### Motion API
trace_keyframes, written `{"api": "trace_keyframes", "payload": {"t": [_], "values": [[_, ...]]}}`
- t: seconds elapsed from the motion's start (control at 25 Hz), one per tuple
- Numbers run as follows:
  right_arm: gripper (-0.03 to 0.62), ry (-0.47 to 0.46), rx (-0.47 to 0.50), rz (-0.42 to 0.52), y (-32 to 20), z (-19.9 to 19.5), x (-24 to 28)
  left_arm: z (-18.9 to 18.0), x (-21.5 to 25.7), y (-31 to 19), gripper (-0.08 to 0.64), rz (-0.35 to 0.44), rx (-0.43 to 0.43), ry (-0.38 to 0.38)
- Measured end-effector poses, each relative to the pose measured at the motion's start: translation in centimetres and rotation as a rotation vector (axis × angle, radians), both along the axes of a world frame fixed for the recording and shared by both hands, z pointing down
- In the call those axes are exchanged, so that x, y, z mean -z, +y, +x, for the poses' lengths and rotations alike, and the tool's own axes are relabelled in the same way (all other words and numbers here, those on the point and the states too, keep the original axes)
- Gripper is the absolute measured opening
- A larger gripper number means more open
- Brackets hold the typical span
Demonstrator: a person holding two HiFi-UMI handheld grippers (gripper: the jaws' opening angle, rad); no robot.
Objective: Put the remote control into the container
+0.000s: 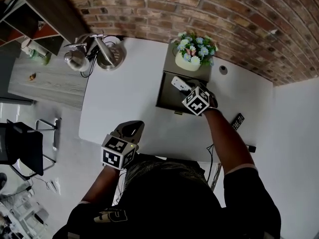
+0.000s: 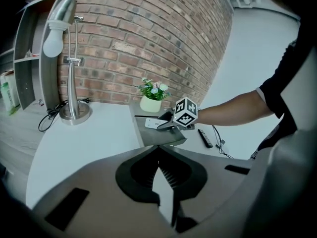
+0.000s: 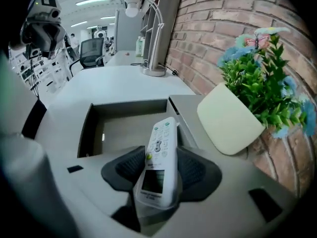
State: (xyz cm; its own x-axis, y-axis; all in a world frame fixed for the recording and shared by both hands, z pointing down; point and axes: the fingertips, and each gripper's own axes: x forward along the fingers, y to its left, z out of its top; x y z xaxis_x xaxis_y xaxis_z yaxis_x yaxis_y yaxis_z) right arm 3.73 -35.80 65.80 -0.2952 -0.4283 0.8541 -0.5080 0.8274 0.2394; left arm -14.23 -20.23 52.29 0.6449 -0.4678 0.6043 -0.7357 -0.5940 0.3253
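While the right gripper (image 3: 161, 175) clamps the remote (image 3: 161, 145), print unreadable, over the container (image 3: 124, 108) at the table (image 3: 114, 81) edge by the brick wall (image 3: 218, 29), the left gripper (image 2: 161, 175) sits closed, empty.

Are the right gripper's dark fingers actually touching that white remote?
Touching. In the right gripper view, the right gripper has both fingers pressed on the sides of the white remote, holding it above the grey container.

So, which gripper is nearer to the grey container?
Right. The right gripper is over the container, holding the white remote; the left gripper is apart, at the near edge of the table.
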Motion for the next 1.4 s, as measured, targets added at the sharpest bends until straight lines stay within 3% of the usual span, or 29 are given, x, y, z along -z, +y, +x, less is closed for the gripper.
{"api": "trace_keyframes", "payload": {"t": [0.24, 0.4, 0.52, 0.64, 0.92, 1.08, 1.24, 1.4], "values": [[0.206, 0.079, 0.11, 0.073, -1.4, 0.1, -0.5, -2.0, -0.4, -0.3, 0.005, -0.014, 0.062, -0.011], [0.206, 0.117, 0.126, 0.164, -1.7, 0.0, 0.2, -2.4, -0.6, -1.0, 0.005, -0.013, 0.074, -0.016], [0.204, 0.21, 0.134, 0.189, -1.5, 0.6, -0.6, -2.0, -0.6, -1.2, 0.005, -0.016, 0.06, -0.015], [0.204, 0.241, 0.084, 0.196, -1.8, 1.4, -1.0, -1.2, -0.2, -1.3, 0.005, -0.008, 0.033, -0.011], [0.204, 0.169, -0.048, 0.186, -1.0, 1.7, -0.3, -0.4, -0.1, -1.0, 0.005, -0.002, -0.022, -0.009], [0.204, 0.036, -0.197, 0.203, 0.5, 1.8, 2.6, 0.0, 0.3, -1.0, 0.005, 0.023, -0.054, 0.0], [0.2, -0.307, -0.421, 0.165, 4.5, 0.8, 7.4, 1.0, 1.4, -1.3, 0.005, 0.083, -0.095, 0.028], [0.029, -0.619, -0.614, 0.117, 10.0, 0.6, 12.0, 2.6, 2.8, -1.4, 0.005, 0.125, -0.15, 0.072]]}}
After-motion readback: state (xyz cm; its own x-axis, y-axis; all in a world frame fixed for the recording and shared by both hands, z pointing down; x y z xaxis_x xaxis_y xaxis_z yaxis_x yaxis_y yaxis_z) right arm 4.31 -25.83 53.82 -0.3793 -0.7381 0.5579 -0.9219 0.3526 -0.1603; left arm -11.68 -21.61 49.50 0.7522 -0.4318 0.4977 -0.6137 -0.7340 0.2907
